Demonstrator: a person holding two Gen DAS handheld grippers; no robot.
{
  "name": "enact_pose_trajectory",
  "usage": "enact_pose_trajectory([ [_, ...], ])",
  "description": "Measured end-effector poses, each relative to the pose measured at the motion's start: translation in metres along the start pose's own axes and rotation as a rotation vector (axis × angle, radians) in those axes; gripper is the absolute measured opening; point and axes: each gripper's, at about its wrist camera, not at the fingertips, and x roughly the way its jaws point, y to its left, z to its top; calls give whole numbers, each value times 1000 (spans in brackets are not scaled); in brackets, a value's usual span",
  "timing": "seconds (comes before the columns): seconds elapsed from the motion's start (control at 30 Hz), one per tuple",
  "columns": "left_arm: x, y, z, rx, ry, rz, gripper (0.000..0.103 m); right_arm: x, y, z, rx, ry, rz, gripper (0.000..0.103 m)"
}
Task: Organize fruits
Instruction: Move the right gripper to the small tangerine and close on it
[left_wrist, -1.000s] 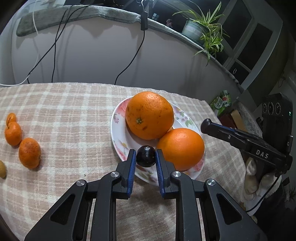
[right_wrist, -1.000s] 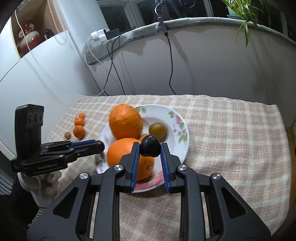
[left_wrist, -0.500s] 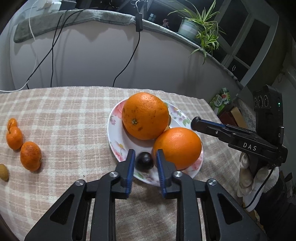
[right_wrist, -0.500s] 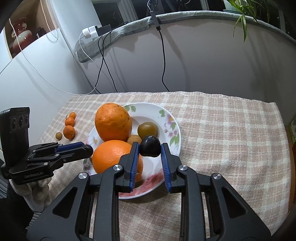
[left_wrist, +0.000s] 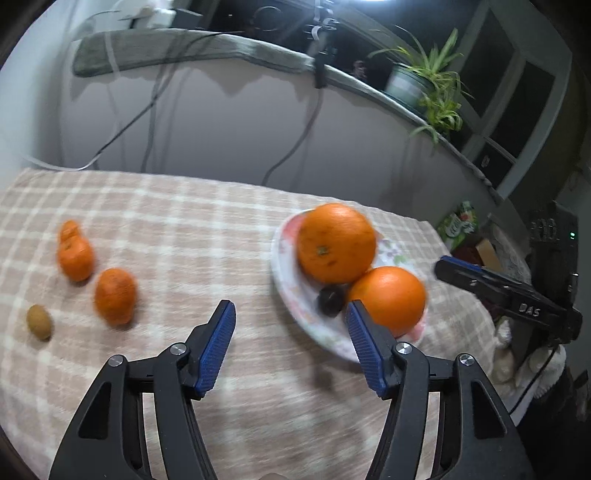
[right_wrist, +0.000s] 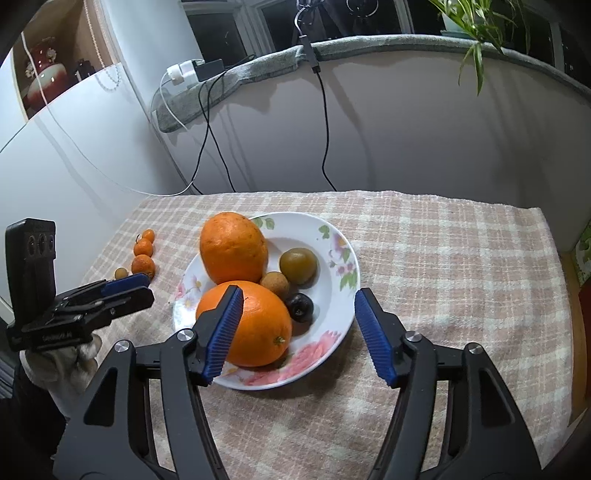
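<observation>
Fruits: two oranges, dark plum on plate | mandarins left on table | left hand-held gripper, right hand-held gripper: jaws opening, empty.

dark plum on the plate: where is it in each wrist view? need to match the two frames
Left wrist: dark plum at centre right, on the plate's near side, tucked between the two big oranges, just left of the right blue pad.
Right wrist: dark plum at centre, on the plate, right of the near orange.
Shared landmark: the near orange, touching or almost touching the plum in both.
</observation>
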Motion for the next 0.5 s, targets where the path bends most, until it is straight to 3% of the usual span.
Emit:
enact_pose_trajectory([
  [0.5,-61,84,-27,-21,-15,354,62,7,78,2,-208,2,-2,66],
])
